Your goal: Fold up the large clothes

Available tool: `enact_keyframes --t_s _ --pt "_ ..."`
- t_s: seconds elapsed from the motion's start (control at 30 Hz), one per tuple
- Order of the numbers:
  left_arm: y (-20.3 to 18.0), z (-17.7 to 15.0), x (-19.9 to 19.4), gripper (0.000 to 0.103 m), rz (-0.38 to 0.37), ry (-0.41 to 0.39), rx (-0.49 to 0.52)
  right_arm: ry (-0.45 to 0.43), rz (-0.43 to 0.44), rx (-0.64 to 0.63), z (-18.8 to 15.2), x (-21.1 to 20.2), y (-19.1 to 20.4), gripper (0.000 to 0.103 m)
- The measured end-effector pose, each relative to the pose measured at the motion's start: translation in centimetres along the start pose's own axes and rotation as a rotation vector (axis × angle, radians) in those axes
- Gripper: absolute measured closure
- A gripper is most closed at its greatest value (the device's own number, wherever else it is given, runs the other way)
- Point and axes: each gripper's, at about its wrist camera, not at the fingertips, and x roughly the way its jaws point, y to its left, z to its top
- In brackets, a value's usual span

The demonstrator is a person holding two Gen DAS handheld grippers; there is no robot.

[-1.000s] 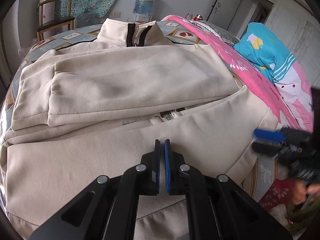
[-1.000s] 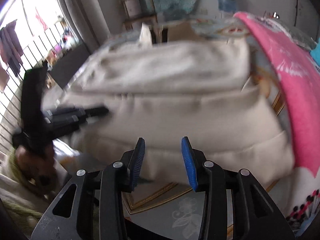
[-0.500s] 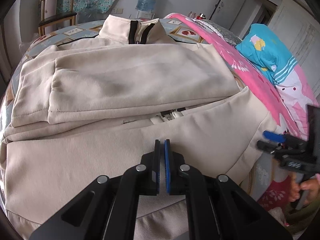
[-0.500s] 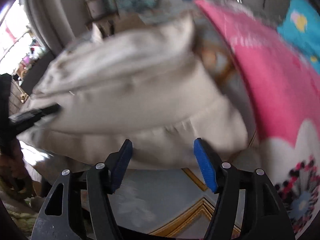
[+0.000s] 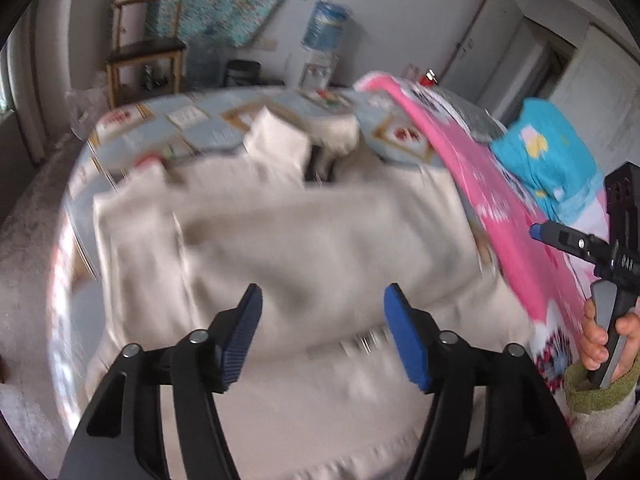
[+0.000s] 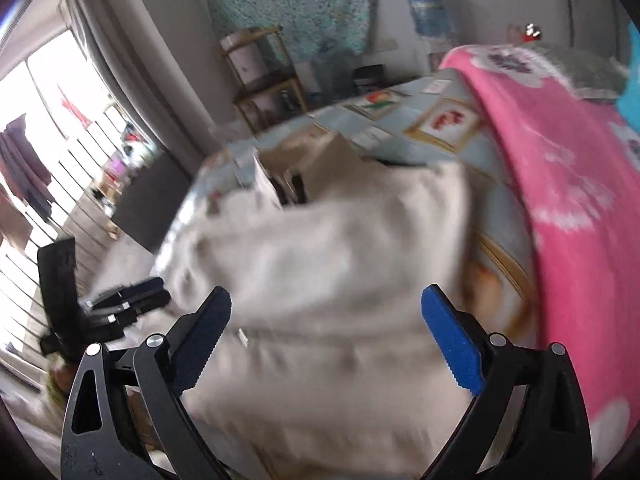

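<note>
bed (image 5: 192, 120) | jacket (image 5: 320, 232) folded | both grippers' jaws opening, empty | window (image 6: 36, 92) only right view

Wooden shelf (image 5: 144, 46) and water dispenser (image 5: 326, 40) line the grey wall.

Before you: one cream jacket (image 5: 320, 248), large, soft fabric, dark zip showing at its upright collar. It lies folded in layers on the patterned bedspread, collar toward the far end, just beside the pink blanket.
</note>
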Motion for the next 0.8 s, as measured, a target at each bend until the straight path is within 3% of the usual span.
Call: enact_keyframes --t_s 0.2,0.33,0.47,0.57,0.67,0.77,0.8 --pt "2.4 7.9 2.3 0.033 0.046 -0.031 -0.050 0.071 0.088 0.061 9.3 6.6 -1.1 0.010" --pt "3.7 12.9 7.0 0.031 0.051 -0.001 -0.087 0.137 0.046 0.101 13.9 12.6 -2.4 0.010" --pt "5.2 16.7 12.9 0.031 0.077 0.043 -0.166 0.227 0.006 0.135 16.7 18.6 -3.8 0.011" --pt "5.5 17.9 16.1 0.032 0.103 0.087 -0.199 0.288 0.000 0.174 17.2 21.7 -4.9 0.017" --pt "4.6 18.3 18.7 0.037 0.153 0.124 -0.136 0.323 -0.031 0.175 17.5 23.7 -5.5 0.032" --pt "3.6 18.1 19.8 0.062 0.185 0.144 -0.069 0.332 -0.055 0.139 16.9 24.2 -5.5 0.058" --pt "3.4 18.0 19.8 0.081 0.191 0.140 -0.055 0.325 -0.045 0.129 16.6 23.9 -5.4 0.076"
